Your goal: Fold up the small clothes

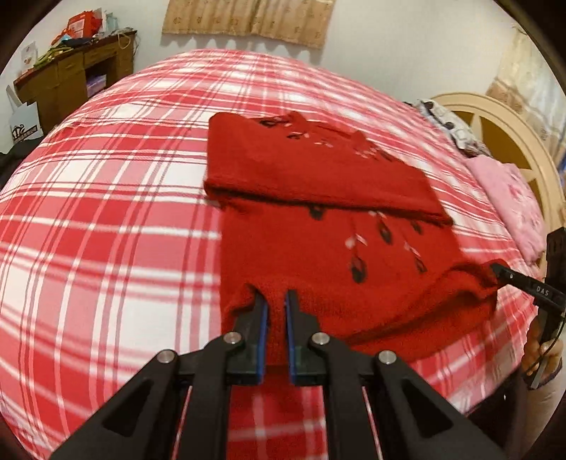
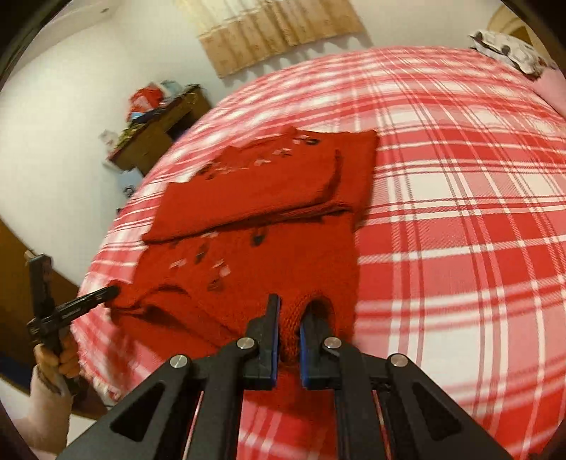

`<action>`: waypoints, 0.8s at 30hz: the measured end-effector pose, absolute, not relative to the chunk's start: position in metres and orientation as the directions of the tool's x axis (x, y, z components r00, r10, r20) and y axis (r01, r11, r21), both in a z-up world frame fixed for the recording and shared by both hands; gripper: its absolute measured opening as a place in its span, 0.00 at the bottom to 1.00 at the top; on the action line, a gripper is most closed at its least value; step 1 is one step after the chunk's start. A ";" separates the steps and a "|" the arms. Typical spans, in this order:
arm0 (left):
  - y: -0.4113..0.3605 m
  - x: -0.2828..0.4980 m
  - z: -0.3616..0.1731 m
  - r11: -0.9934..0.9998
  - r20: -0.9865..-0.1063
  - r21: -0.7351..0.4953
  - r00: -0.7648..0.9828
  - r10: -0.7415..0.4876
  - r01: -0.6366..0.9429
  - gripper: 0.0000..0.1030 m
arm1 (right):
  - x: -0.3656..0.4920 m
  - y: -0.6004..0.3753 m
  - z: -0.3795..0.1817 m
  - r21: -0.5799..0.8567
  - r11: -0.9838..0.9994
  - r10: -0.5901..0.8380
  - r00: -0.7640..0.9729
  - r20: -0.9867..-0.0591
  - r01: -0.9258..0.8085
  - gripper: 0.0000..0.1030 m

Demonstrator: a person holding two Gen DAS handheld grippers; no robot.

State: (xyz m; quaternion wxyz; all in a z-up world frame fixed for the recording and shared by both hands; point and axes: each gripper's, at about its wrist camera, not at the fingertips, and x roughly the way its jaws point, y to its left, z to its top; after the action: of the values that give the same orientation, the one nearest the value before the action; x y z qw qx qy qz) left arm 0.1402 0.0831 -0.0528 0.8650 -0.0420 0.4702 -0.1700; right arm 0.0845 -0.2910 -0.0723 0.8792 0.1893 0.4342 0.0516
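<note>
Plaid bed (image 1: 106,219), red sweater (image 1: 318,247) pinched in both claws

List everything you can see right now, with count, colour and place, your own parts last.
sweater: one, red with small dark and pale motifs, mid-bed, far part already folded over
bedspread: one, red and white plaid, covering the bed
pink cloth: one, pink, far right edge of the bed
patterned cloth: one, white with dark print, by the headboard
headboard: one, beige, right of the bed
desk: one, brown wood, cluttered, far left by the wall
wall hanging: one, tan, on the white wall
left tongs: black with blue pads, shut on the sweater's near edge
right tongs: black with blue pads, shut on the same edge
</note>
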 end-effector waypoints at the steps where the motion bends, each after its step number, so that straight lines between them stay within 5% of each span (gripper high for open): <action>1: 0.084 0.145 -0.055 0.942 -0.804 -0.222 0.499 -0.323 0.252 0.10 | 0.090 -0.293 -0.079 0.386 0.919 0.258 0.611 -0.749 0.085 0.08; 4: 0.088 0.160 -0.056 0.959 -0.810 -0.176 0.521 -0.268 0.220 0.17 | 0.103 -0.293 -0.091 0.373 0.922 0.245 0.593 -0.767 0.103 0.08; 9: 0.122 0.168 -0.041 0.964 -0.769 -0.212 0.581 -0.267 0.163 0.58 | 0.113 -0.297 -0.094 0.391 0.912 0.249 0.595 -0.764 0.121 0.09; 16: 0.144 0.159 -0.035 0.954 -0.758 -0.109 0.598 -0.262 0.280 0.60 | 0.115 -0.290 -0.075 0.383 0.919 0.235 0.648 -0.725 0.096 0.11; 18: 0.142 0.154 -0.039 0.933 -0.773 -0.078 0.570 -0.279 0.351 0.69 | 0.117 -0.288 -0.070 0.390 0.917 0.242 0.658 -0.713 0.086 0.21; 20: 0.135 0.147 -0.045 0.901 -0.793 -0.021 0.542 -0.279 0.432 0.73 | 0.120 -0.287 -0.069 0.402 0.912 0.246 0.671 -0.699 0.084 0.56; 24: 0.113 0.135 -0.058 0.824 -0.814 0.110 0.526 -0.246 0.555 0.73 | 0.124 -0.288 -0.069 0.398 0.912 0.234 0.669 -0.706 0.101 0.60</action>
State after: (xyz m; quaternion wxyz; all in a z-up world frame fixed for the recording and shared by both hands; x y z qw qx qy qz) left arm 0.1354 0.1128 -0.0579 0.8543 0.1814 0.4269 -0.2344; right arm 0.1240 -0.2879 -0.0686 0.8897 0.2066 0.4054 0.0372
